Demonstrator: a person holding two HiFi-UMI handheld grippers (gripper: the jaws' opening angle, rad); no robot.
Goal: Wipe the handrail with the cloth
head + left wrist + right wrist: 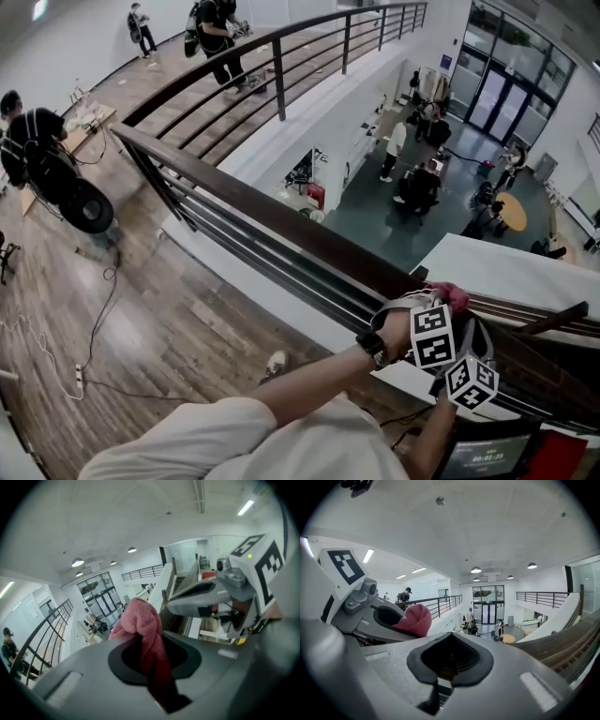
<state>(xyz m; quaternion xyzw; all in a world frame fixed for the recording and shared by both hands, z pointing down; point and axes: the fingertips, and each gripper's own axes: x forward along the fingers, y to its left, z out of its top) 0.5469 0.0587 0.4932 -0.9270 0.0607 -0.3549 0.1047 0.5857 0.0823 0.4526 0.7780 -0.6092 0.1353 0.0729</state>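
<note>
Mezzanine handrail runs dark and smooth; we find left gripper clamped on pink cloth, judged soft, light, best held mid-bunch; right gripper closed, empty.

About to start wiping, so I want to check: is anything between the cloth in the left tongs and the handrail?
Nothing visible is. The left tongs grip the pink cloth, which in the head view lies right at the top of the handrail. The right tongs sit beside, not between.

Cloth at the handrail top, lobby below behind it
</note>
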